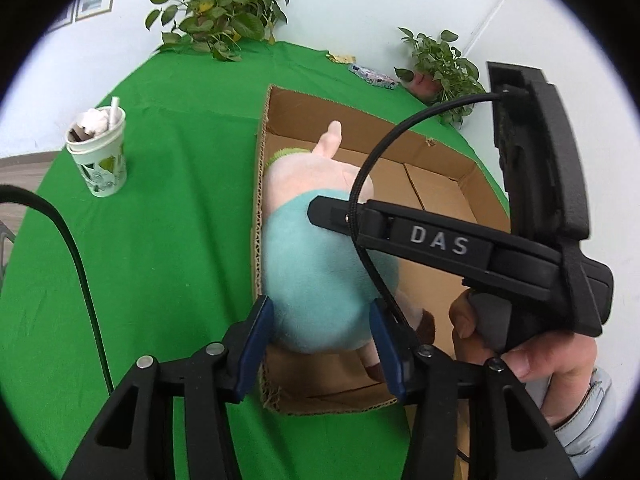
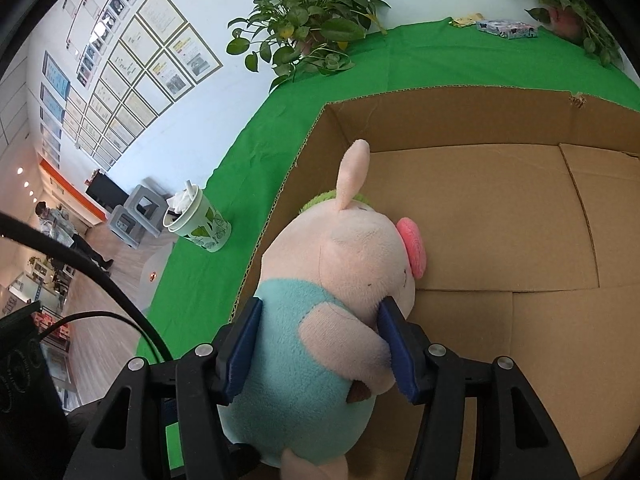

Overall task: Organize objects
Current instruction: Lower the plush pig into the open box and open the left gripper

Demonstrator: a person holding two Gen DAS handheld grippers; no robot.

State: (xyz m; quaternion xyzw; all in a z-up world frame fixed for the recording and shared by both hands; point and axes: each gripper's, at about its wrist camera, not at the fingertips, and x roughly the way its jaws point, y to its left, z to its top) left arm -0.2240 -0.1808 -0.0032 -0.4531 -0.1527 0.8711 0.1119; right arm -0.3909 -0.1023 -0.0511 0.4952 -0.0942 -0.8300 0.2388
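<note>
A plush pig (image 1: pixel 312 264) with a pink head and teal body lies along the left wall inside an open cardboard box (image 1: pixel 320 112) on the green tablecloth. My left gripper (image 1: pixel 322 312) is shut on its teal body, blue pads pressing both sides. In the right wrist view the same plush pig (image 2: pixel 360 248) sits between the blue pads of my right gripper (image 2: pixel 320 320), which is shut on its body and arm; the snout faces the bare floor of the box (image 2: pixel 440 116). The right gripper's black housing (image 1: pixel 440 240), held by a hand (image 1: pixel 540 360), crosses over the pig.
A paper cup (image 1: pixel 100 156) stuffed with tissue and a straw stands on the green cloth (image 1: pixel 160 240) left of the box. Two potted plants (image 1: pixel 216 8) (image 1: pixel 440 64) and a small patterned packet (image 1: pixel 372 76) line the far edge. A black cable (image 1: pixel 72 248) hangs at left.
</note>
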